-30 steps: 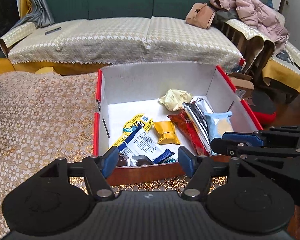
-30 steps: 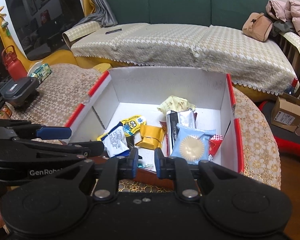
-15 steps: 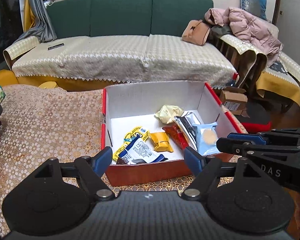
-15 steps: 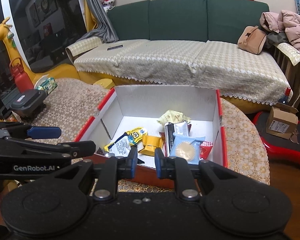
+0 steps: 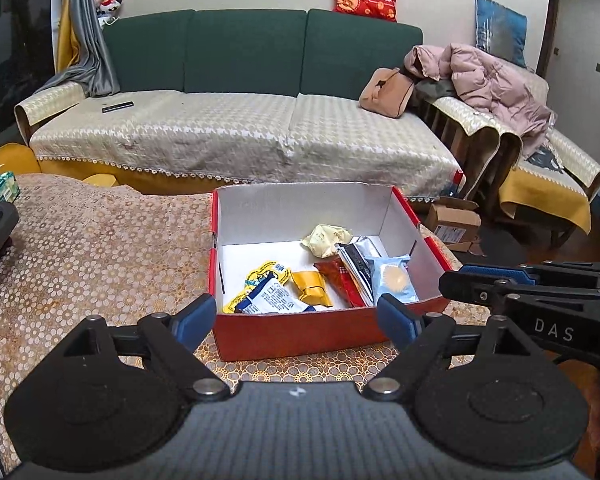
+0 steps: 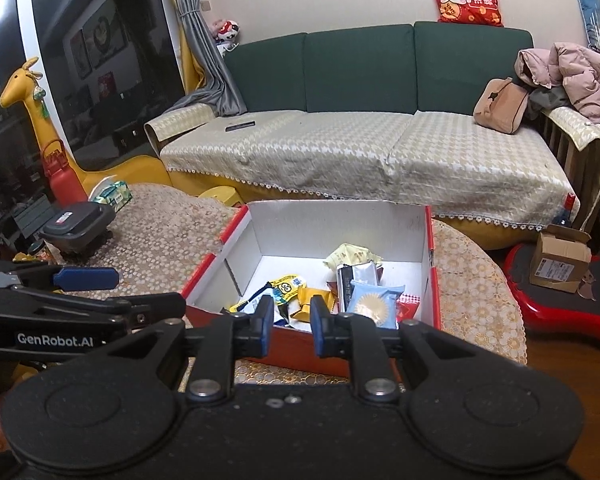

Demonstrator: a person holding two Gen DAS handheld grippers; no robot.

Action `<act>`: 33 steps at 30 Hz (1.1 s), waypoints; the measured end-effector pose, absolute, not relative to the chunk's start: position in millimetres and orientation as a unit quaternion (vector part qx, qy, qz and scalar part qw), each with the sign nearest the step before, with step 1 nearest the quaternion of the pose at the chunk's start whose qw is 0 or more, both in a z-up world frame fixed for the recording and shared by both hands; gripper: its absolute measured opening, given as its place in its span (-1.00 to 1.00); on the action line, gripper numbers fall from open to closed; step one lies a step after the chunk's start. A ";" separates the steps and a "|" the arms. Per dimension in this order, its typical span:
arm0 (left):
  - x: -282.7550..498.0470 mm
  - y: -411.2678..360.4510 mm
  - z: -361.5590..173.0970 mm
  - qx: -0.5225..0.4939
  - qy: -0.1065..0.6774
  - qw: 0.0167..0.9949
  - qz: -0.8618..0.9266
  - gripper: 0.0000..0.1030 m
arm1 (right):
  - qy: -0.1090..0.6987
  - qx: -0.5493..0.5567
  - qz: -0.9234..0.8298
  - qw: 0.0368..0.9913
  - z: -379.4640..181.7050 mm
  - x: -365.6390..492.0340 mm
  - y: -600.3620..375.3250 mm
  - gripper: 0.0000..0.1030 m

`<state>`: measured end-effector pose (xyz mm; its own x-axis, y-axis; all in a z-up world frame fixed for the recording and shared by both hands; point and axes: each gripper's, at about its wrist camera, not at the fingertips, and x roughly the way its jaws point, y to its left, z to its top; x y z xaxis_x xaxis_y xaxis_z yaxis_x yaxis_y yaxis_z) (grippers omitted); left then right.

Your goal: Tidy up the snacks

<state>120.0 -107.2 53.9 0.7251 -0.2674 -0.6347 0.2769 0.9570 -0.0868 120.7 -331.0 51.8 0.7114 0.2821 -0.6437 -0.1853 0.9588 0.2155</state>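
A red box with a white inside (image 5: 300, 332) (image 6: 340, 228) stands on the lace-covered table. Several snacks lie in it: a yellow cartoon packet (image 5: 268, 276), a white and blue packet (image 5: 276, 300), a gold wrapped piece (image 5: 312, 288), a red packet (image 5: 336, 280), a silver packet (image 5: 360, 260), a light blue cookie packet (image 5: 394, 280) (image 6: 374, 304) and a pale crumpled wrapper (image 5: 326, 238). My left gripper (image 5: 296, 318) hangs before the box's near wall, its jaws opening and nothing between them. My right gripper (image 6: 292, 320) is beside it on the right, shut and empty.
A black case (image 6: 78, 224) and a green tissue pack (image 6: 114, 196) sit at the table's left. A cloth-covered green sofa (image 5: 240, 136) stands behind the table. On the floor to the right are a cardboard carton (image 6: 560, 264) and a red board (image 6: 540, 312).
Both grippers have drawn back and up from the box, which now looks smaller and farther off. The left jaws have spread wider. The right jaws stay close together.
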 end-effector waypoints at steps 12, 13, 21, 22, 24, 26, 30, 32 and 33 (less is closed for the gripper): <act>99.8 -99.2 56.7 0.010 0.332 0.933 -0.141 0.95 | 0.338 0.074 0.131 0.929 59.1 99.6 -321.3 -0.63; 99.0 -98.7 56.8 0.009 0.332 0.933 -0.140 0.95 | 0.338 0.073 0.127 0.930 59.2 98.9 -321.0 -0.62; 90.4 -97.0 58.1 0.009 0.332 0.933 -0.142 0.95 | 0.327 0.076 0.122 0.934 62.8 85.5 -320.0 -0.56; 89.0 -96.7 58.4 0.009 0.332 0.933 -0.142 0.95 | 0.324 0.074 0.119 0.936 63.2 83.1 -319.6 -0.56; 85.3 -95.9 59.5 0.009 0.330 0.933 -0.144 0.95 | 0.319 0.071 0.115 0.938 64.3 80.0 -319.1 -0.51; 82.0 -96.1 60.9 0.011 0.327 0.934 -0.142 0.95 | 0.317 0.069 0.112 0.939 65.4 77.3 -319.0 -0.43; 77.0 -97.1 63.2 0.012 0.323 0.936 -0.142 0.95 | 0.315 0.066 0.105 0.941 66.0 73.9 -317.7 -0.09; 75.9 -97.0 63.7 0.010 0.323 0.936 -0.140 0.95 | 0.314 0.065 0.097 0.942 65.8 72.4 -317.7 -0.02; 75.4 -96.4 64.1 0.006 0.322 0.936 -0.139 0.95 | 0.313 0.065 0.090 0.943 65.8 71.8 -317.9 0.09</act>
